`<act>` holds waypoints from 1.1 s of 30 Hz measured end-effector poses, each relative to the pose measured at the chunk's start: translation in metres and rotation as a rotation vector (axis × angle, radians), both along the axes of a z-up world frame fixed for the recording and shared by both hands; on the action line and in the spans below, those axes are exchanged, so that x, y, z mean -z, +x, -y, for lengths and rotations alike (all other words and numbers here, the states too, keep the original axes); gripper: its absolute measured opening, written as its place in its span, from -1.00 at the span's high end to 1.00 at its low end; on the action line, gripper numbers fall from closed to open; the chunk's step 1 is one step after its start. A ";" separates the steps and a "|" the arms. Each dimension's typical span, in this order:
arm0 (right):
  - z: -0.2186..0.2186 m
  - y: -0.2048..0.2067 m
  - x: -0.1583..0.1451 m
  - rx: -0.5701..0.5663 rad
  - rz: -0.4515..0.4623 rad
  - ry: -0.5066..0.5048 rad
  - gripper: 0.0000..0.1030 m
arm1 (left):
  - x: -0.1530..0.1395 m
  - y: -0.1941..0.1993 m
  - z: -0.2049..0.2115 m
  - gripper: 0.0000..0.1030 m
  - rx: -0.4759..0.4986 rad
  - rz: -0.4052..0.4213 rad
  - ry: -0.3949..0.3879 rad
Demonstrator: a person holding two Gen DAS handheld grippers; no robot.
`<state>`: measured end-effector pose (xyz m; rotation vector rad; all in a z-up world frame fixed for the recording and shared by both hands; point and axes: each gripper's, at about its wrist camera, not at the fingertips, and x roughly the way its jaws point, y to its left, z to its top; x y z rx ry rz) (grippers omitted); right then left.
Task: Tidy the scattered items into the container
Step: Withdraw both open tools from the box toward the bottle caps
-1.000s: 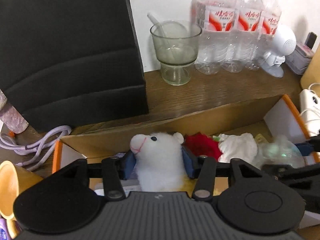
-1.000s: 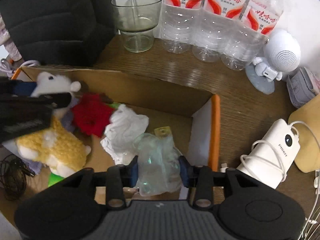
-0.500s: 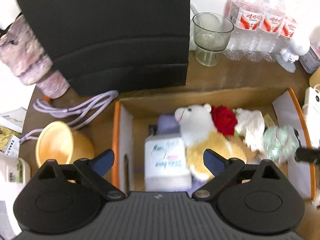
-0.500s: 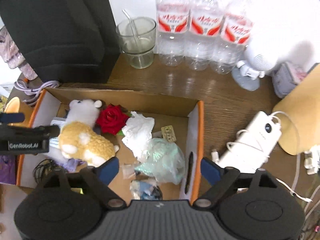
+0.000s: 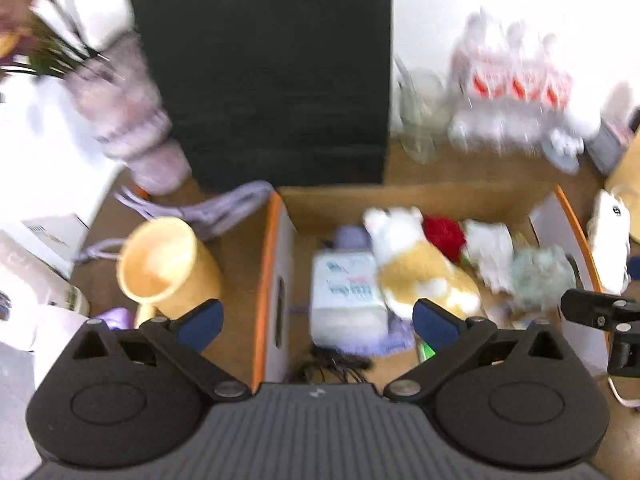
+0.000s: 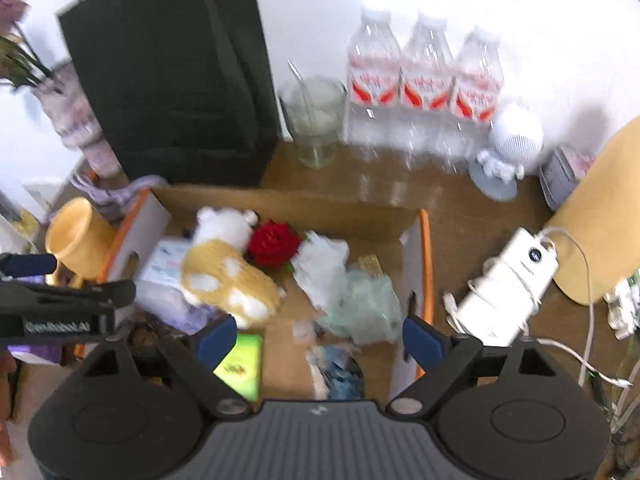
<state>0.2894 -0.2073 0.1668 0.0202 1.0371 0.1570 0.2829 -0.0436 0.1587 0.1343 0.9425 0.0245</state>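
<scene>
A cardboard box with orange edges (image 5: 267,280) (image 6: 426,264) stands on the wooden table. In it lie a white and yellow plush toy (image 5: 416,264) (image 6: 228,276), a red rose (image 5: 444,236) (image 6: 274,243), crumpled white tissue (image 6: 320,260), a pale green plastic bag (image 5: 540,276) (image 6: 364,300), a white packet (image 5: 346,296) and a green packet (image 6: 240,366). My left gripper (image 5: 316,320) is open and empty above the box's left end. My right gripper (image 6: 320,338) is open and empty above the box's right part.
A yellow cup (image 5: 164,268) (image 6: 74,238) lies left of the box. A black bag (image 6: 172,76), a glass (image 6: 316,120) and three water bottles (image 6: 424,92) stand behind it. A white power bank with cable (image 6: 508,288) lies to the right.
Both grippers let go of their items, the plush toy and the green bag, into the box, opened wide and pulled up and back. Both views are now blurred by motion.
</scene>
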 end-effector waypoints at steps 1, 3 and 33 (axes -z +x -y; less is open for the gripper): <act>0.001 -0.005 0.002 0.006 0.032 0.015 -0.74 | 0.000 -0.009 -0.001 -1.00 -0.011 0.050 0.001; 0.000 -0.019 0.005 0.014 0.134 0.035 -0.74 | 0.001 -0.027 -0.004 -1.00 -0.005 0.162 -0.023; 0.029 -0.312 0.112 0.121 0.517 0.237 -0.94 | 0.120 -0.324 -0.056 -1.00 0.117 0.414 -0.214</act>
